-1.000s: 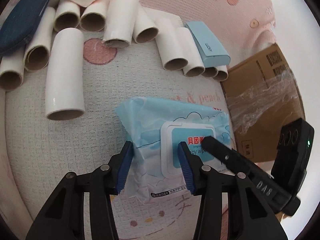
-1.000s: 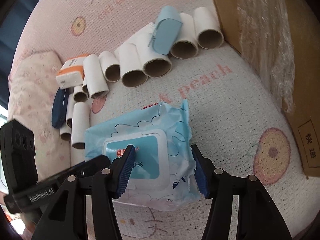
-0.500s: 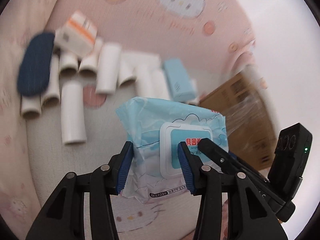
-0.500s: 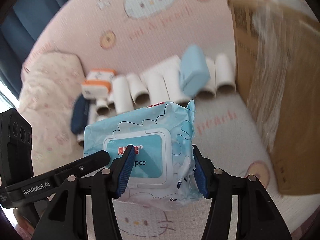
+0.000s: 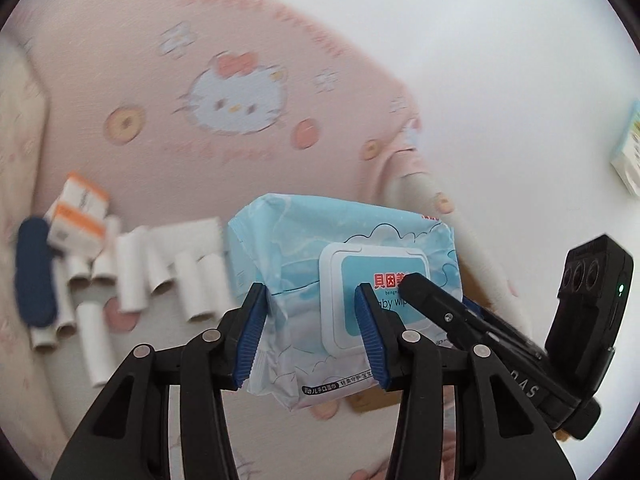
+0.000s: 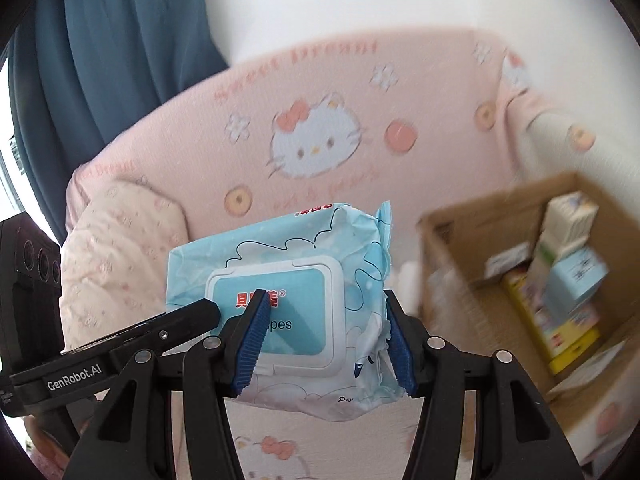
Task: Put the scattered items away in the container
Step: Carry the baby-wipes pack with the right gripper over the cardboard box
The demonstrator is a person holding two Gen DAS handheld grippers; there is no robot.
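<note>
Wipes pack (image 5: 320,256) hides part of the cardboard tubes (image 5: 132,276) behind it; tubes blurred, count unclear. Box contents (image 6: 560,264) smeared, labels unreadable. Pack's lid text partly covered by right tongs (image 6: 326,334). Small box (image 5: 630,152) cut off at left view's right edge.

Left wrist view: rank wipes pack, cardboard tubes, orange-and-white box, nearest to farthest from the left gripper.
1. Wipes pack: clamped in the left gripper, dead ahead.
2. Cardboard tubes: on the mat, left of the pack.
3. Orange-and-white box: farther left, resting behind the tubes.
</note>
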